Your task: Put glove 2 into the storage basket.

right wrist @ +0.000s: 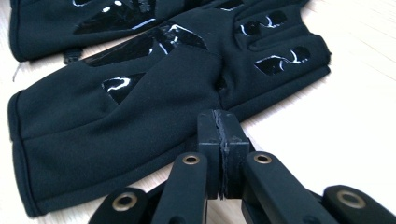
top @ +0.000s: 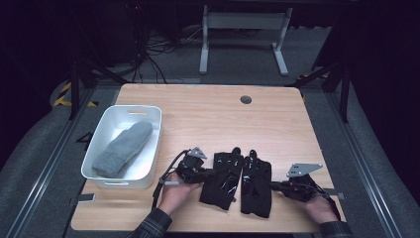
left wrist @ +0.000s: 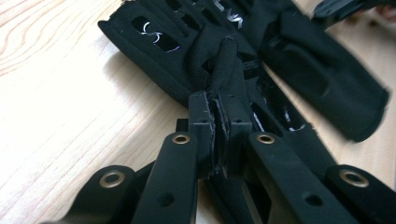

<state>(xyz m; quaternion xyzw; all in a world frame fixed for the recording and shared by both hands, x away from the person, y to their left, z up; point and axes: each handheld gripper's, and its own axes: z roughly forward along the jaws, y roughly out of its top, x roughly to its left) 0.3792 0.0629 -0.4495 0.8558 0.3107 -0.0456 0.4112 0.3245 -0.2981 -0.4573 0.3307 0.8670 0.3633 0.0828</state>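
Two black gloves lie side by side, touching, near the front edge of the tabletop (top: 277, 114), palms up with glossy grip patches showing. The left glove (top: 221, 179) sits just beside the left gripper (top: 202, 174), and the right glove (top: 256, 188) sits just beside the right gripper (top: 275, 185). To the left, a white bin (top: 153, 144) already holds a grey mitten (top: 123, 148).

In the left gripper view, the left gripper's jaws are pressed together on a raised fold of the left glove's fabric (left wrist: 224, 70), apparently the thumb, so it has a pinch on that glove. In the right gripper view, the right gripper (right wrist: 223, 128) has its jaws pressed together with nothing visibly between them; its tips sit at the edge of the right glove (right wrist: 140, 102), and whether they touch the cloth cannot be told.

By my reading, the step in hand is picking up the left glove, most likely to carry it to the bin with the mitten. The next move calls for lifting that glove clear of its neighbour, since the two overlap slightly at their edges and the second could be dragged along. The pinch holds only a thin fold, so a slow rise seems wise. The right gripper would need to spread its jaws before it can take the right glove.
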